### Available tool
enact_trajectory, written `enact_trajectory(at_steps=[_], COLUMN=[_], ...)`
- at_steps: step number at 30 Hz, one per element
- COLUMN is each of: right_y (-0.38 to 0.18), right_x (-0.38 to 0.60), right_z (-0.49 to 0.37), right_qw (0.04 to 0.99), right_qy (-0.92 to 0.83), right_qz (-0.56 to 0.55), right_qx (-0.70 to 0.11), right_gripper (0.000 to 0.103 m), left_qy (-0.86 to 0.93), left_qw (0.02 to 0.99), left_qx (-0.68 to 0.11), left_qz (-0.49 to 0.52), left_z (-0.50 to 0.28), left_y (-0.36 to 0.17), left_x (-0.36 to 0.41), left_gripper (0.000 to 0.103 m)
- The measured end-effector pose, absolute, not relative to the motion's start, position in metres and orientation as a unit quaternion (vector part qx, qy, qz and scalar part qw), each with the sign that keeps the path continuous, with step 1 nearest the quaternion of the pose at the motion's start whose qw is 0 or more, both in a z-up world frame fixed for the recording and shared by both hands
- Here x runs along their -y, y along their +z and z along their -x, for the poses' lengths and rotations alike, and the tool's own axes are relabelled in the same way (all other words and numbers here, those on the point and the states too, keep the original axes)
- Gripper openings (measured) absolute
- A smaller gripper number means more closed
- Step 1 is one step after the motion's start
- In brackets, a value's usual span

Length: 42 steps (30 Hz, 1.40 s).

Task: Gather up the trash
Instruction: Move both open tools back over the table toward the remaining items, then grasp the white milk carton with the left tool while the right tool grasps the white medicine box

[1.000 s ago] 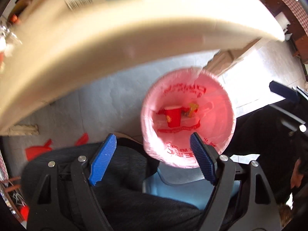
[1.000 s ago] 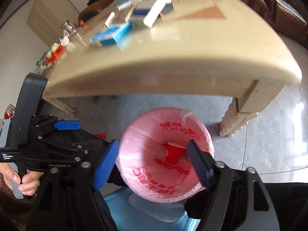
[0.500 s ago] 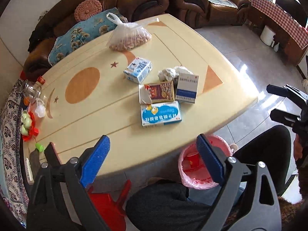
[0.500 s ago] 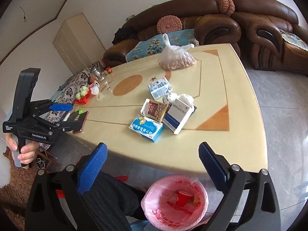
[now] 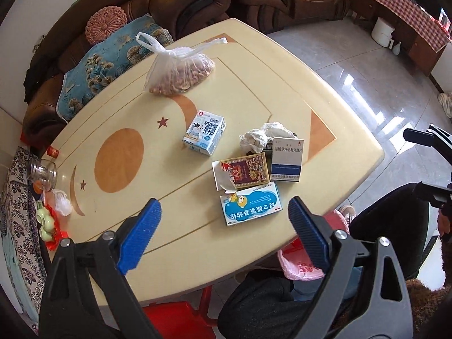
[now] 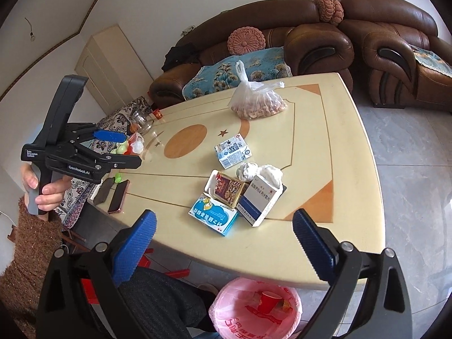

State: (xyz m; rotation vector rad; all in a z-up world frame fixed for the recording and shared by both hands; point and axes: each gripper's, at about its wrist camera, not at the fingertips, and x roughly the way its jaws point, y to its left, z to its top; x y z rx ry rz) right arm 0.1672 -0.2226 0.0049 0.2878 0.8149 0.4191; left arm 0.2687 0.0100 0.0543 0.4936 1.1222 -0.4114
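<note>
Blue-padded left tongs (image 5: 223,220) wide open, empty, right tongs (image 6: 226,243) likewise, both just widened.

The left gripper (image 6: 110,149) carries white print on its black body — "GenRobot.AI" on the arm, "Data Acquisition System" on the grip. The white-and-blue box (image 5: 286,159) near the table's right edge reads "盐酸伊托必利分散片". Red characters run around the pink bin liner (image 6: 254,319), and the blue box (image 5: 251,207) bears large white characters — both upside down, not surely readable.
</note>
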Motion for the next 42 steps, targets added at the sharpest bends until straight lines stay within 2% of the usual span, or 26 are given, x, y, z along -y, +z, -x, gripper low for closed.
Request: enact_trajectory(at_steps=[10,24,42], right_y=[-0.013,-0.057,-0.132], right_x=[0.222,0.213,0.196], right_z=[-0.191,-0.226,-0.262], right_qw=[0.882,0.862,0.830], right_qy=[0.193,0.196,0.216], right_qz=[-0.128,-0.129,-0.123], right_qx=[-0.411,-0.450,-0.499], right_gripper=[0.095,0.095,0.095], left_qy=[-0.212,-0.222,-0.240], left_qw=[0.788,0.757,0.723], left_qx=[-0.531,-0.571,-0.602], left_qz=[-0.228,-0.226,-0.240], left_z=[-0.306,-0.358,-0.424], left_y=[0.037,-0.016,-0.079], left_x=[-0.005,-0.004,0.008], left_gripper=[0.089,0.089,0.089])
